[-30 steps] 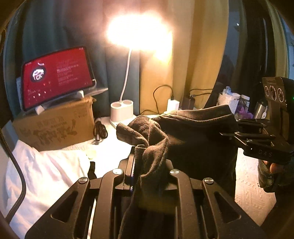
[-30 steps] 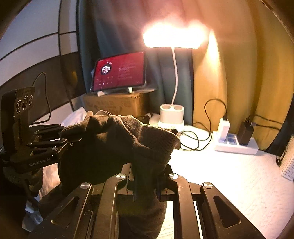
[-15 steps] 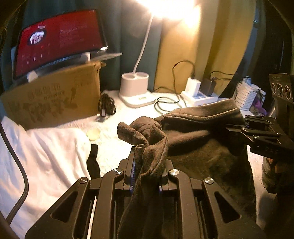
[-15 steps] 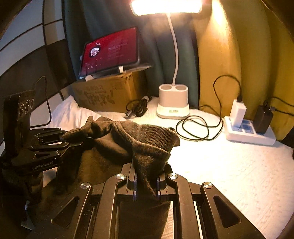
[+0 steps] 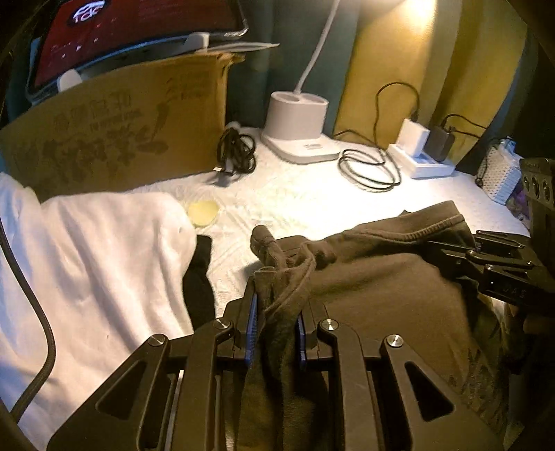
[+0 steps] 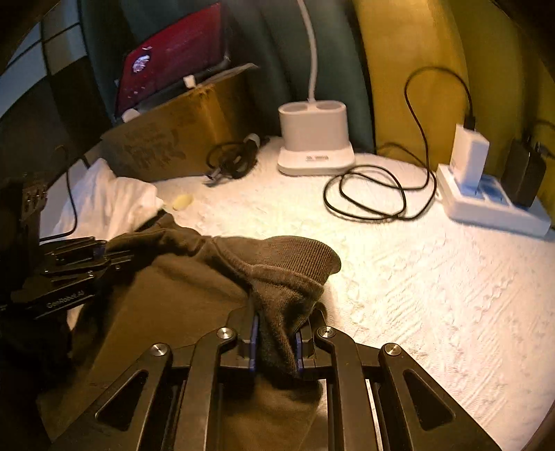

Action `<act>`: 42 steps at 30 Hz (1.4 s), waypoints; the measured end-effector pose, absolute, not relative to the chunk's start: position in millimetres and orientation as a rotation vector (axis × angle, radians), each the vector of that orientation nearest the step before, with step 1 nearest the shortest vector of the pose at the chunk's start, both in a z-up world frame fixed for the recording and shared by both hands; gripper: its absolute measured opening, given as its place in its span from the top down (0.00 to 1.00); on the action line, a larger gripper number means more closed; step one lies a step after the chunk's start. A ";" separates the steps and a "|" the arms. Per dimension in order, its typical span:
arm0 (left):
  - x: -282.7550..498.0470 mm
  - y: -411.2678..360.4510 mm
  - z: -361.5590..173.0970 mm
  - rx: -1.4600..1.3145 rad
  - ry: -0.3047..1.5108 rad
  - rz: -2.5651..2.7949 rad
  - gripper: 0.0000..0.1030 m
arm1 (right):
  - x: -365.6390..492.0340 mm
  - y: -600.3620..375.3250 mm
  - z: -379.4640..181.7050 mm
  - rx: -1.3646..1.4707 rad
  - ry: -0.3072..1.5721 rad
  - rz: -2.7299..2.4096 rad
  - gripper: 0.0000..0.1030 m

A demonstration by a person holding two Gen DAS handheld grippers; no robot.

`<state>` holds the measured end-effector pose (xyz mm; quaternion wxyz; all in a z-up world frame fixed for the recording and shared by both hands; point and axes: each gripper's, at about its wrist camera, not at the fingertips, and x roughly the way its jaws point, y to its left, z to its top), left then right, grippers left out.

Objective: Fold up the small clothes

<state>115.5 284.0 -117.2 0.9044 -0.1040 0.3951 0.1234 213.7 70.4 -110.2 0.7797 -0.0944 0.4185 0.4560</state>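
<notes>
A dark brown garment (image 5: pixel 381 277) with a ribbed hem hangs stretched between my two grippers, low over the white textured bed surface (image 6: pixel 433 277). My left gripper (image 5: pixel 275 319) is shut on one bunched corner of it. My right gripper (image 6: pixel 275 333) is shut on the other corner, at the ribbed edge (image 6: pixel 295 256). Each gripper shows in the other's view: the right one (image 5: pixel 485 263) at the right, the left one (image 6: pixel 69 263) at the left. The garment's lower part is hidden under the grippers.
A white cloth (image 5: pixel 86 270) and a black cloth strip (image 5: pixel 199 277) lie to the left. Behind are a cardboard box (image 5: pixel 121 132) with a red-screened tablet (image 5: pixel 131 31), a white lamp base (image 6: pixel 314 142), coiled cables (image 6: pixel 367 190) and a power strip (image 6: pixel 485 201).
Both grippers have come down and tipped forward with the brown garment, from held high in front of the lamp to low over the bed. Both stay shut on it.
</notes>
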 end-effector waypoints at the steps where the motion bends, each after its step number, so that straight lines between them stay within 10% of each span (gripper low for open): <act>1: 115.9 284.4 -119.4 -0.211 0.825 0.267 0.84 | 215.1 70.3 -112.2 -0.199 0.909 0.985 0.83; 8: 118.9 283.0 -125.6 -0.185 0.848 0.295 0.80 | 225.9 61.4 -117.2 -0.175 0.924 0.932 0.49; 42: 154.5 290.0 -128.2 -0.132 0.899 0.278 0.78 | 262.1 43.4 -122.5 -0.119 0.933 0.787 0.42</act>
